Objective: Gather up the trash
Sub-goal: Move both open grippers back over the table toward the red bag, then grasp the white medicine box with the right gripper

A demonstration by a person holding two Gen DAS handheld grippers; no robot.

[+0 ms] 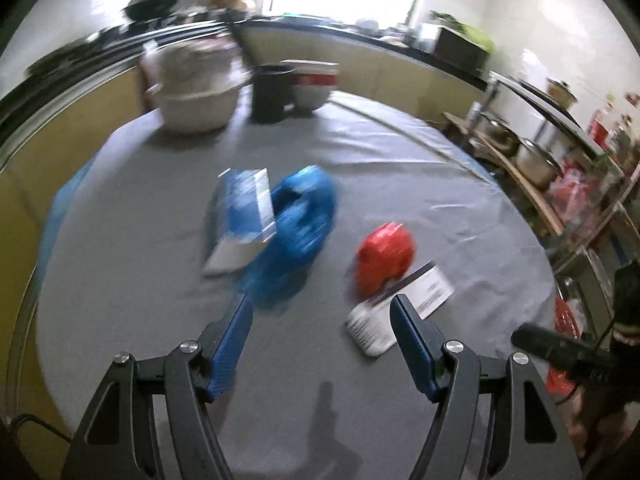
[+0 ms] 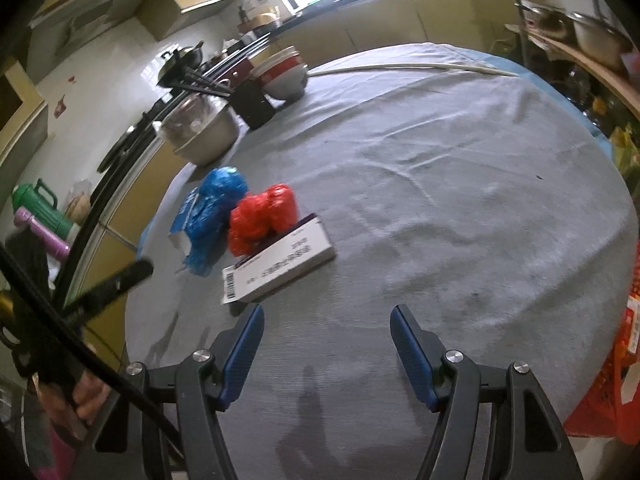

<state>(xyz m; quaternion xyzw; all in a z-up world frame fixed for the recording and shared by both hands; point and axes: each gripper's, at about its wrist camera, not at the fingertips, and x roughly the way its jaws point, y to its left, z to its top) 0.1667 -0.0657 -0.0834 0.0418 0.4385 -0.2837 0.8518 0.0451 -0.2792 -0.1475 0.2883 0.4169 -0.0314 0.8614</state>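
- Left gripper hung over the near edge of the grey-clothed table, jaws spread wide, nothing between them.
- Right gripper was just the same: blue pads far apart and empty above the near edge of the cloth.
- Nearest piece of trash was a flat white-and-purple box, lying just beyond the right gripper's left finger, its long axis slanting from the near left up toward the far right, barcode end nearest.
- Against that box's far side sat a crumpled red bag, touching it.
- Pressed to the red bag's left was a crumpled blue bag, stretched from near to far along the table's left edge.
- A blue-and-white box lay against the blue bag; the left wrist view was blurred, so its lettering could not be read.
- At the far left edge stood a metal pot, a black holder and stacked bowls.
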